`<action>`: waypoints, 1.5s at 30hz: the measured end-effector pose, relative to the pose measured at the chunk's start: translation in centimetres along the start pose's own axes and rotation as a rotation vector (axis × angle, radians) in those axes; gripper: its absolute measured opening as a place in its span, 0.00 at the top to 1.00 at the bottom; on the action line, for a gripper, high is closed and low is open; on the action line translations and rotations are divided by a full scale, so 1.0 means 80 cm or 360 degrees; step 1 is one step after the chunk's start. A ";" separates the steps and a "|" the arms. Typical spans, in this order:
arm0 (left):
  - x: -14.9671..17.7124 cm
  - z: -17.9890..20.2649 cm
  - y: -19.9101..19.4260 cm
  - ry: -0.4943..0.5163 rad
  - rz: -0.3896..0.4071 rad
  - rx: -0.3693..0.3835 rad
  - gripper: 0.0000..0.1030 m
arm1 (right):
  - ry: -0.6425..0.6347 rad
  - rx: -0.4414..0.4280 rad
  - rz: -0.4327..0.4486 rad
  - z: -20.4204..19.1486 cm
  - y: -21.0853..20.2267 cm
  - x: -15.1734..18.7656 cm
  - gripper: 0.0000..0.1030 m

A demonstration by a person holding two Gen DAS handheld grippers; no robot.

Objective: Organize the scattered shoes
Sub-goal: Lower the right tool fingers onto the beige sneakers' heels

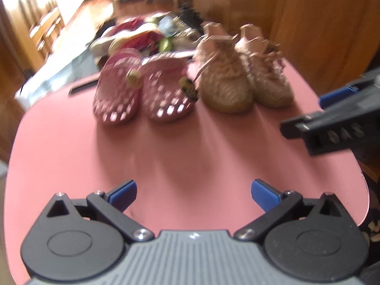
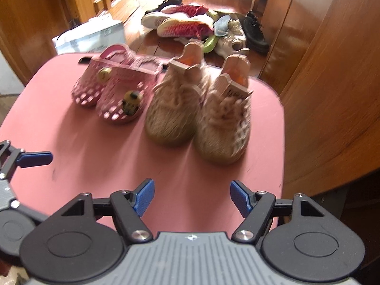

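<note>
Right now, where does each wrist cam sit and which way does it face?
Left wrist: on the left gripper, angled down across the pink table toward the pink clogs and beige sneakers; its own open blue-padded fingers show, plus the right gripper at the right edge.
Right wrist: on the right gripper, same downward angle from further right; its open fingers show, plus the left gripper at the left edge.
Shared: table, both pairs, the shoe pile on the floor beyond.

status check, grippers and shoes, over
Left gripper and right gripper open, empty. Pink clogs and beige sneakers paired on pink table. Shoe pile on floor beyond.
</note>
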State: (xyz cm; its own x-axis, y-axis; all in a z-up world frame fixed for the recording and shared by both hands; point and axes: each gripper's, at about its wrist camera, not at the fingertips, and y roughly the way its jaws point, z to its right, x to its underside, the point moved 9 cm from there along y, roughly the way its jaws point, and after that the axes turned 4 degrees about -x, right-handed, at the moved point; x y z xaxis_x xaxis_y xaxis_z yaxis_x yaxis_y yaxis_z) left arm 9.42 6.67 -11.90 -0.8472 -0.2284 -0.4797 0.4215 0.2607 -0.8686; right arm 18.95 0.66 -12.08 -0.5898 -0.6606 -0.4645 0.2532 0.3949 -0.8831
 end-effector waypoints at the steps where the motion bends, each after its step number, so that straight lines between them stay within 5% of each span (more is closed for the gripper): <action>1: -0.004 0.001 0.002 0.0047 -0.0007 -0.0002 0.00 | 0.0009 -0.0002 0.0005 0.003 0.001 -0.002 0.33; 13: -0.053 -0.014 0.023 0.0249 0.0019 0.0028 0.00 | 0.0177 -0.0086 0.0221 0.040 0.006 -0.072 0.33; 30: -0.059 -0.005 0.048 0.0144 -0.0041 0.0094 0.00 | 0.0086 -0.0156 0.0218 0.039 0.047 -0.109 0.30; 45: -0.072 -0.006 0.047 0.0071 -0.0038 0.0117 0.00 | -0.0142 -0.0147 0.0322 0.025 0.013 -0.117 0.26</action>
State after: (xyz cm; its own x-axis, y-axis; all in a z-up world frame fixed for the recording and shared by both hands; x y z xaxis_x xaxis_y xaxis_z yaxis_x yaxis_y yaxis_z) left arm 15.76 9.45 -12.35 -0.8701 -0.1913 -0.4542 0.4223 0.1858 -0.8872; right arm 26.27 5.98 -8.76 -0.4632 -0.6141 -0.6390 0.2855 0.5792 -0.7635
